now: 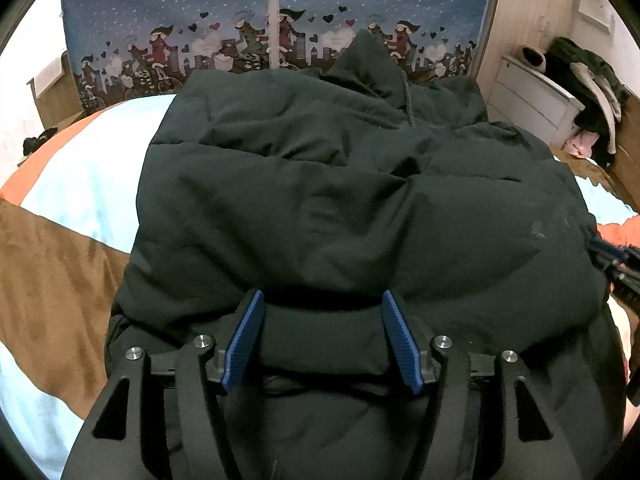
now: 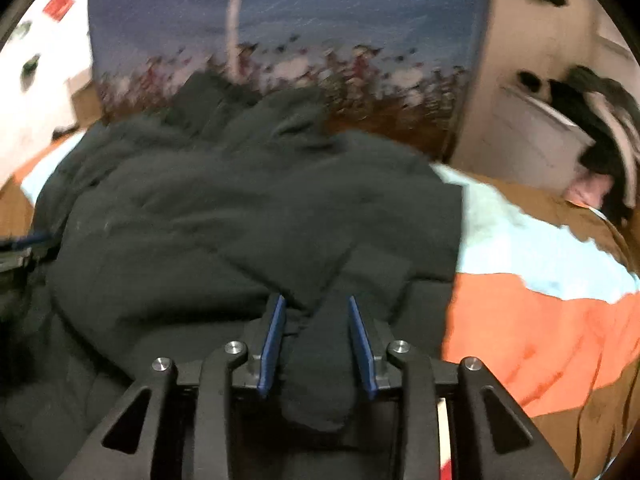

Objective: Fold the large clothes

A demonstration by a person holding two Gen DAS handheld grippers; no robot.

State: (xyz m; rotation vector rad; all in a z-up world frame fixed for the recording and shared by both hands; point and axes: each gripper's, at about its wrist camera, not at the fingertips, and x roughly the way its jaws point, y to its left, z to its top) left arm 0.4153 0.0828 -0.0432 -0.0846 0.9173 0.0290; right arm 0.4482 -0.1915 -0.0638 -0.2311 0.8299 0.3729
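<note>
On the bed (image 1: 60,248), the big black puffer jacket (image 1: 340,184) lies bunched in the middle, over the brown, pale-blue and orange bedspread (image 2: 532,320), hood end toward the blue cartoon-print curtain (image 1: 280,20) behind it. It is spread across the mattress probably so both hems can be lifted at once for a fold.

Left of the jacket, bare bedspread shows, brown and pale blue; nothing else lies there.

At the jacket's near edge, the left hand-held gripper (image 1: 322,340) has its blue pads (image 1: 244,340) set fairly wide, with a thick roll of the jacket's hem between them. The padding fills the gap and touches both pads, so it looks pinched, grip on bulk rather than on a thin layer; likely held there to carry the bottom edge up over the body.

Further right along the same near edge, the right hand-held gripper (image 2: 316,340) sits with its pads narrower, and a dark tongue of fabric, maybe a cuff or hem corner, squeezed between them and hanging out toward the camera. The right wrist view is motion-blurred, so which part it is I can't say. It shows at the right margin of the left wrist view too.

Right of the jacket, orange and blue bedspread, then a white drawer unit (image 1: 532,96) with dark clothes (image 1: 588,80) heaped on top, well apart from the jacket.

Judgement: mid-fold, both lower corners gripped; the puffy fill could slip out.
</note>
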